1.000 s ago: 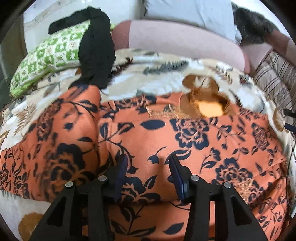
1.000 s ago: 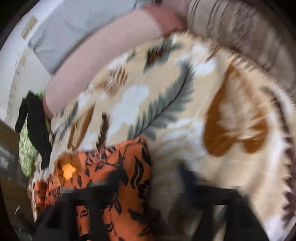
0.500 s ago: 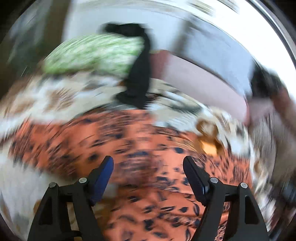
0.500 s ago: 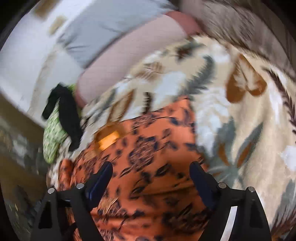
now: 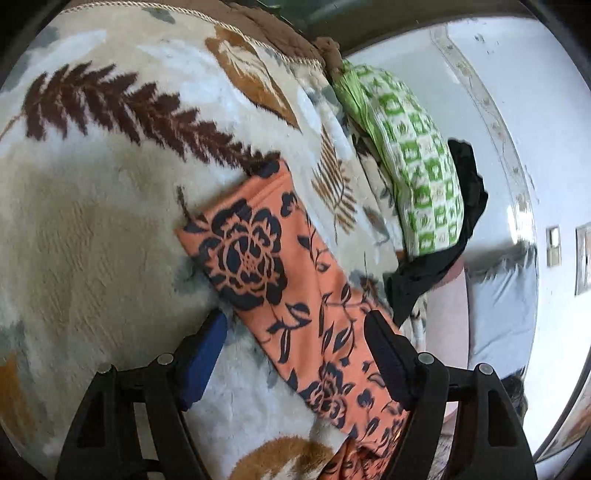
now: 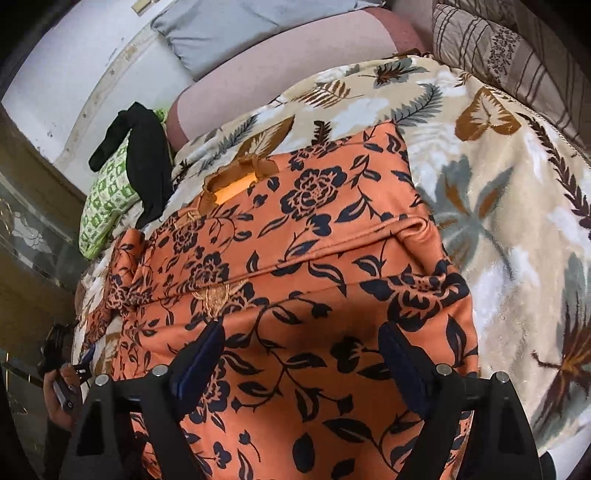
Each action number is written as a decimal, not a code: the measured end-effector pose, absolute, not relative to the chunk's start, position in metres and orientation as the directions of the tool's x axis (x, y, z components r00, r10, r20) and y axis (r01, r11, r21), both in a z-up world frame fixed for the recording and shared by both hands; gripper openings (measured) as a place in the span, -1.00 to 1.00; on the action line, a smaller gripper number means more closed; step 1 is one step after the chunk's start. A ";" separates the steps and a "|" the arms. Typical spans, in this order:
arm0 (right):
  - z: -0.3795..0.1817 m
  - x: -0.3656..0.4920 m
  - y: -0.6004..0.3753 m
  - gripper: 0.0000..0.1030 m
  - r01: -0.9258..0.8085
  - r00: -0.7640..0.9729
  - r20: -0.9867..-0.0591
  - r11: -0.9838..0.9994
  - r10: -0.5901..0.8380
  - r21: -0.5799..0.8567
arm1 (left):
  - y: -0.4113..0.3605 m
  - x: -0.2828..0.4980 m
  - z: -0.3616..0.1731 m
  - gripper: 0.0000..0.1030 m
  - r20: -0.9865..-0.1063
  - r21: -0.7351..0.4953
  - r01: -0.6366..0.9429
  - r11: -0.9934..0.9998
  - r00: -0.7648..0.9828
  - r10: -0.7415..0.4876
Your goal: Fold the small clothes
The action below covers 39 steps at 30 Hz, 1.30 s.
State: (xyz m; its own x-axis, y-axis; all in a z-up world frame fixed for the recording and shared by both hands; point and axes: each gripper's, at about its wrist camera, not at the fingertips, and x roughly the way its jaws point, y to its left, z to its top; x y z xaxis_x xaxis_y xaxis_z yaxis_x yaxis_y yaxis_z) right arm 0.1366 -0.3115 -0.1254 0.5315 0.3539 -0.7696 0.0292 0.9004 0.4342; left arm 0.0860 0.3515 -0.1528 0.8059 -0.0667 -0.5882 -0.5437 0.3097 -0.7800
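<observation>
An orange garment with dark blue flowers (image 6: 314,280) lies spread on a leaf-patterned blanket (image 6: 498,206), with a fold ridge across its middle. Its neck opening (image 6: 232,184) is at the far side. My right gripper (image 6: 301,354) is open and empty, just above the garment's near part. In the left wrist view, one sleeve of the garment (image 5: 258,254) lies flat on the blanket (image 5: 92,221). My left gripper (image 5: 295,347) is open and empty over the sleeve, its jaws on either side of it.
A green-and-white pillow (image 5: 417,166) with a black garment (image 5: 465,206) draped on it lies at the bed's edge. A pink bolster (image 6: 280,70), a grey pillow (image 6: 236,33) and a striped cushion (image 6: 498,55) line the far side.
Both grippers opened wide. The left one swung off the garment's body to its sleeve at the side. The right one moved from the blanket onto the garment's near part.
</observation>
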 end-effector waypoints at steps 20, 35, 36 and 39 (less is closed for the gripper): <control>-0.128 0.137 -0.333 0.69 0.053 0.599 -0.718 0.877 0.354 0.477 | 0.144 0.160 0.065 -0.93 -0.408 -0.396 -0.084 0.914 0.908 -0.093; -0.102 0.151 -0.391 0.89 0.113 0.677 -0.645 0.816 0.355 0.567 | -0.016 0.195 -0.047 0.43 -0.722 -0.246 0.124 0.961 0.638 -0.267; -0.102 0.159 -0.390 0.89 0.102 0.668 -0.642 0.808 0.376 0.580 | 0.004 0.196 -0.054 0.43 -0.741 -0.233 0.072 0.970 0.633 -0.225; -0.107 0.193 -0.384 0.89 0.062 0.631 -0.622 0.769 0.464 0.636 | 0.070 0.194 -0.080 0.43 -0.789 -0.184 -0.099 0.978 0.608 -0.087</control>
